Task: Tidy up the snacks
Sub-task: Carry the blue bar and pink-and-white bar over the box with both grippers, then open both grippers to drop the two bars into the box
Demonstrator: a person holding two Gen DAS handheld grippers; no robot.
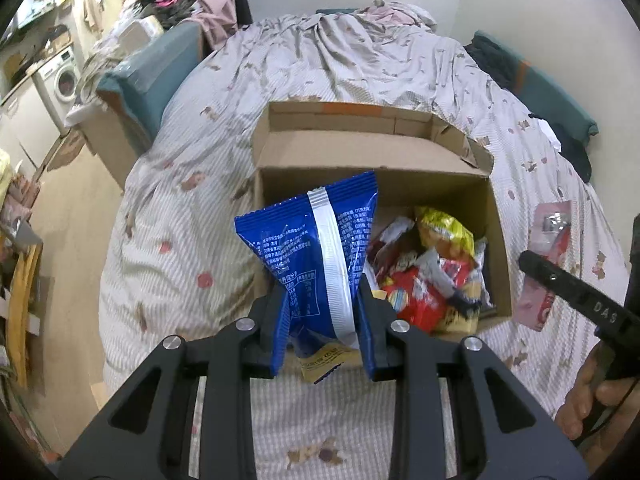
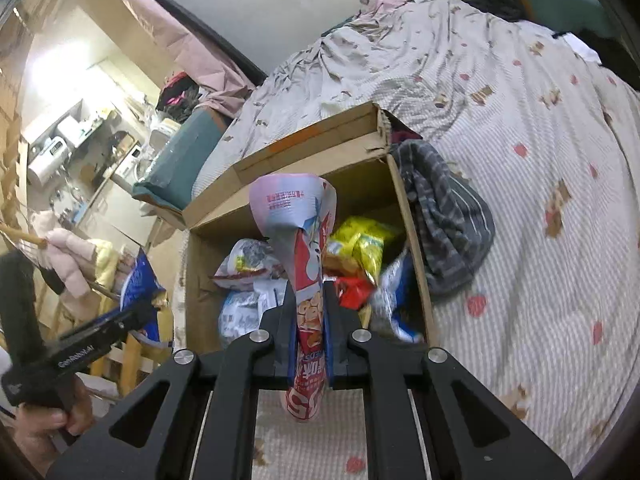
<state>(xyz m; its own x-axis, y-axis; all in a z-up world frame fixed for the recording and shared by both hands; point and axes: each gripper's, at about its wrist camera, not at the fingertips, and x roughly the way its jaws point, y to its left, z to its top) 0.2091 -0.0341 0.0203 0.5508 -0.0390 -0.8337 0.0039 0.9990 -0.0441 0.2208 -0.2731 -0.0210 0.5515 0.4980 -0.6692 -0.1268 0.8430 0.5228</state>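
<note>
An open cardboard box [image 1: 440,188] stands on the bed, with several snack packs inside, among them a yellow bag [image 1: 444,232] and a red bag [image 1: 416,288]. My left gripper [image 1: 320,296] is shut on a blue snack bag [image 1: 296,232] with a white seam, held upright just before the box's near left corner. In the right wrist view my right gripper [image 2: 310,292] is shut on a pink and red snack pack [image 2: 292,208], held above the box's [image 2: 200,280] near edge. The blue snack bag [image 2: 140,280] shows at the left there, outside the box.
A striped, printed bed cover [image 1: 180,240] lies around the box. A grey striped cloth [image 2: 452,220] lies against the box's right wall. Teal cushions [image 1: 160,68] flank the bed. A washing machine [image 1: 64,80] and clutter stand far left. A hand [image 1: 588,396] grips the right tool.
</note>
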